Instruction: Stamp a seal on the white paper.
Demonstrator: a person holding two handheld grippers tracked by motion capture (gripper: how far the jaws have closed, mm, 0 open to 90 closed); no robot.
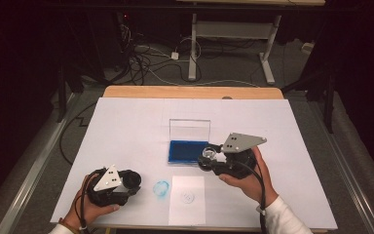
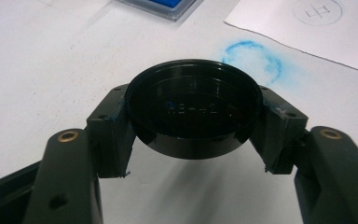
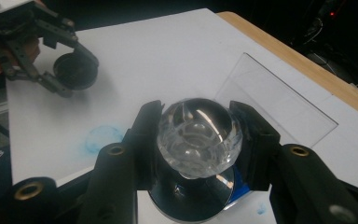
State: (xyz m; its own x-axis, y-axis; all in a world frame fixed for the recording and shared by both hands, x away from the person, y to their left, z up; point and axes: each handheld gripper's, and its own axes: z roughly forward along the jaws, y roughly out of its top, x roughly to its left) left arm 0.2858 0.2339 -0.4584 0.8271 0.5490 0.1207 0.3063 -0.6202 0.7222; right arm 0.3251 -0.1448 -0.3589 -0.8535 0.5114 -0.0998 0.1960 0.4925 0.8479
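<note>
Lettering inside left-held black cap [image 2: 193, 108]

My bench [image 1: 126, 122] is covered in white, with a light wood strip showing at its far edge. The ink pad [image 1: 187, 151] near the middle is deep blue under a clear lid [image 1: 190, 130]. A pale blue ring smudge [image 1: 161, 188] marks the white near the front edge, beside a white sheet [image 1: 187, 200] printed with a faint circular stamp mark. My left jaws clasp a black round cap [image 2: 193, 109]; my right jaws clasp a clear, glassy stamp knob [image 3: 199, 135].
</note>
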